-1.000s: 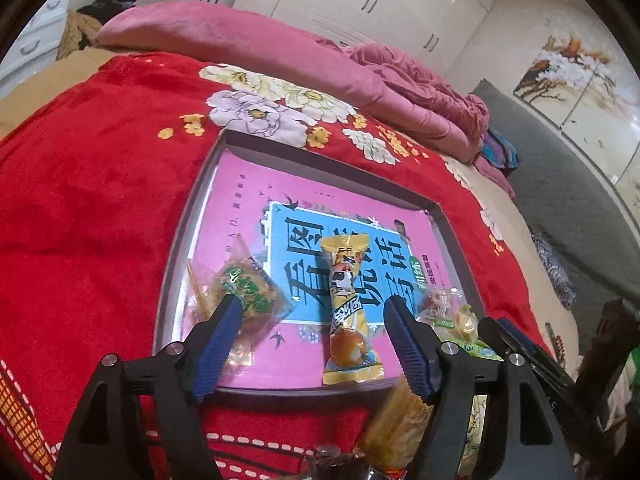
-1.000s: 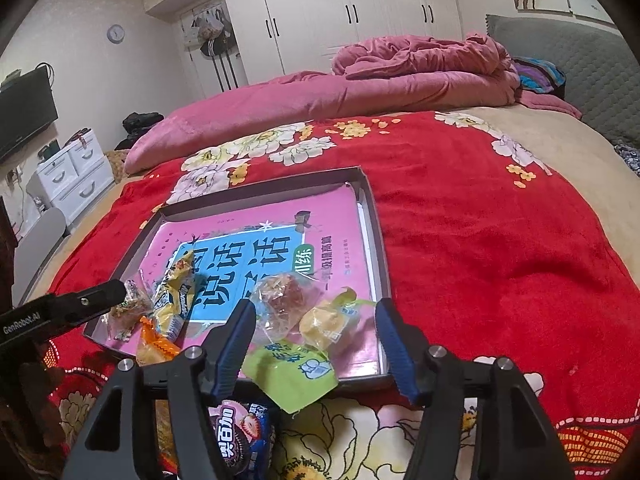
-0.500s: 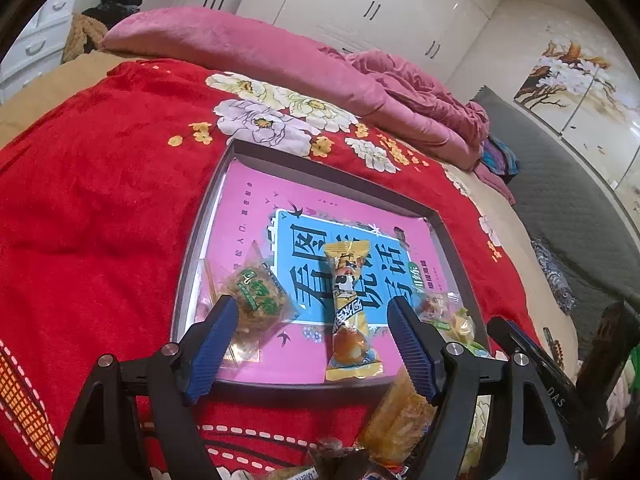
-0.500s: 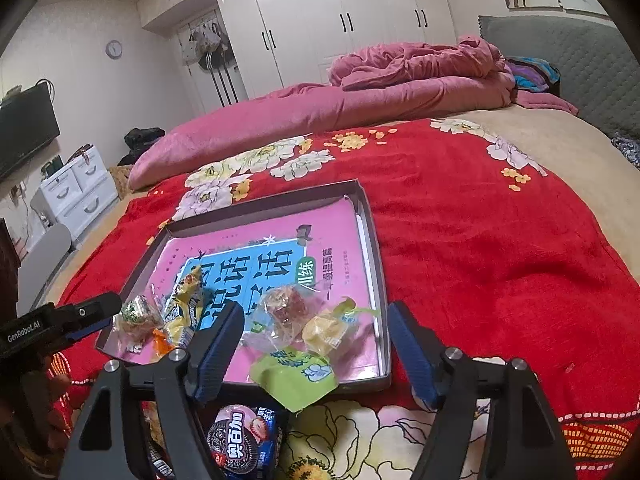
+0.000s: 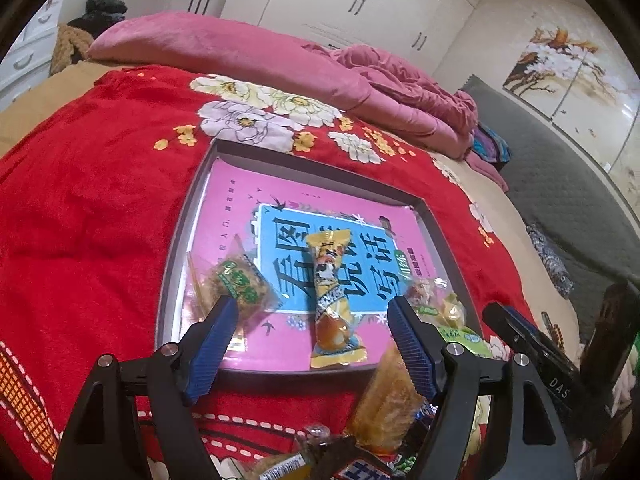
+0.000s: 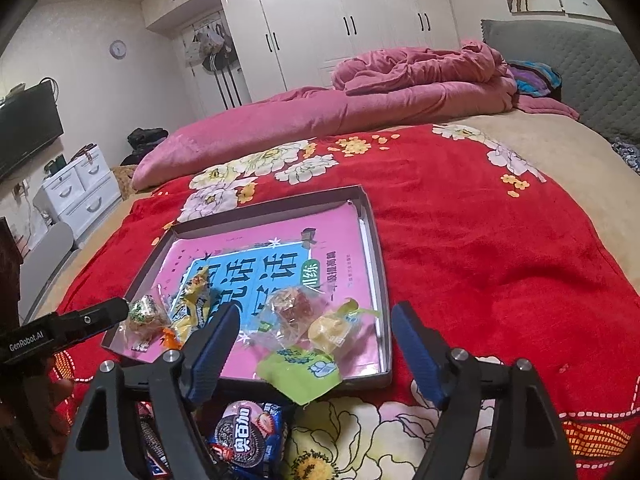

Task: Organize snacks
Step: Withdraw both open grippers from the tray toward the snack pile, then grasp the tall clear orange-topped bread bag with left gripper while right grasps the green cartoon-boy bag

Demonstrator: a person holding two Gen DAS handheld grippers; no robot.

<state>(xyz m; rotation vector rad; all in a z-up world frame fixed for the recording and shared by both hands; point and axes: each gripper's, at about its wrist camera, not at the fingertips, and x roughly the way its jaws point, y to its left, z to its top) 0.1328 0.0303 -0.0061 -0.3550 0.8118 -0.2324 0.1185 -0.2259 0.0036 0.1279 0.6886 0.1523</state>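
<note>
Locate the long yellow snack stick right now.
In the left wrist view, the long yellow snack stick lies lengthwise in the tray, on the pink book, right of the green-label snack.

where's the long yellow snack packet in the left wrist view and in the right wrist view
Left wrist: yellow packet lies centre, lengthwise in the tray, between the open fingers.
Right wrist: same packet lies left of centre, near the tray's left corner.
Shared landmark: the blue panel on the pink book, under the packet's far end.

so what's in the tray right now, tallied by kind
book: 1
long yellow packet: 1
small clear packets: 3
green packet, overhanging the tray edge: 1
total: 6
</note>
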